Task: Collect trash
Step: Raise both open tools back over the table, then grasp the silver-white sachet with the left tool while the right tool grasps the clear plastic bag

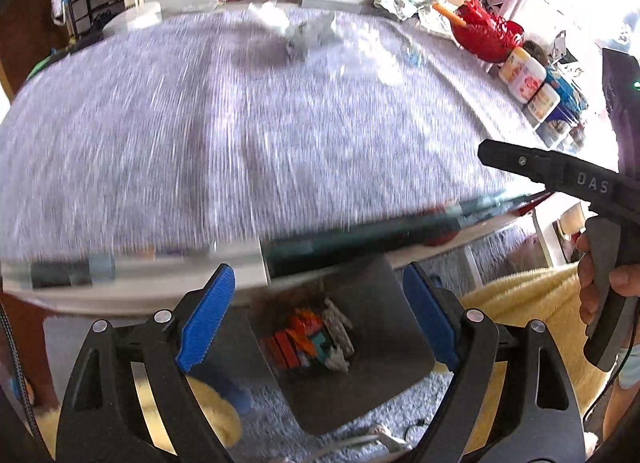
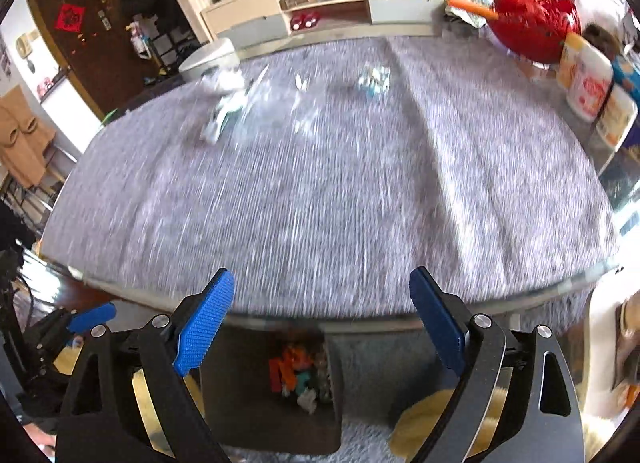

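Observation:
A grey bin [image 1: 392,347] stands on the floor below the table's near edge, with orange, teal and white trash [image 1: 310,339] inside. It also shows in the right wrist view [image 2: 248,403]. My left gripper [image 1: 320,315] is open and empty above the bin. My right gripper [image 2: 320,319] is open and empty at the table's near edge. Crumpled white wrappers [image 2: 226,107] and a small pale wrapper [image 2: 374,81] lie at the far side of the grey tablecloth [image 2: 320,191]. In the left wrist view the wrappers [image 1: 308,29] are blurred.
A red bowl [image 2: 528,27] and several jars [image 2: 588,79] stand at the table's right edge. A low cabinet [image 2: 324,3] is behind the table. The right gripper's body [image 1: 560,175] shows at right in the left wrist view. A yellow blanket [image 1: 532,303] lies beside the bin.

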`<state>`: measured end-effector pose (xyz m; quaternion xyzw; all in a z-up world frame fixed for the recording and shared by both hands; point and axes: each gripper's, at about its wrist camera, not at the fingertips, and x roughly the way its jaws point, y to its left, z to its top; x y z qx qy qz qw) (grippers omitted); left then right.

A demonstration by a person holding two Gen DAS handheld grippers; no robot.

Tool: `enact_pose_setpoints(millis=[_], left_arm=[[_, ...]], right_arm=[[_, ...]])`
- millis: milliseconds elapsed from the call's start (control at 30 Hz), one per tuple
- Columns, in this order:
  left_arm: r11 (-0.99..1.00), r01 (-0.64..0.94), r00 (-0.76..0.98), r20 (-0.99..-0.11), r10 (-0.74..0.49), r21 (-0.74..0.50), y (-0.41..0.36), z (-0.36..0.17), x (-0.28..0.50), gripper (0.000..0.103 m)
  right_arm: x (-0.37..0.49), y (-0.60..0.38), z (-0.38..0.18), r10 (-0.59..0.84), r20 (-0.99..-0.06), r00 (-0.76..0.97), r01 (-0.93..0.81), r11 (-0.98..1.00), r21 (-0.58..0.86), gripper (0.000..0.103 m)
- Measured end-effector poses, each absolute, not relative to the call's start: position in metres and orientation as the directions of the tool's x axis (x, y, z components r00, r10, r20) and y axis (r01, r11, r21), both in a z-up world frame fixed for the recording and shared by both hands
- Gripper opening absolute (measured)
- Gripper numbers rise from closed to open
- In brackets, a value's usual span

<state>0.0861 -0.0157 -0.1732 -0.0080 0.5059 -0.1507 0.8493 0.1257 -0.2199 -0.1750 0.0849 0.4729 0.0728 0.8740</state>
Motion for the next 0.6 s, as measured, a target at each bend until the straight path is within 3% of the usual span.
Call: enact_pose_setpoints(millis=[533, 600], left_arm=[[0.955, 0.258, 0.495, -0.83, -0.258, -0.143, -0.03, -0.149, 0.181, 0.081], [0.955, 0.261, 0.496, -0.828, -0.26, -0.143, -0.032, -0.148, 0.189, 0.081]], right_arm=[[0.22, -0.214, -0.172, 0.232, -0.807, 0.543, -0.073, 0.971, 0.229, 0.088], [0.231, -0.211, -0.175, 0.25, -0.808, 0.533, -0.077, 0.966, 0.247, 0.083]])
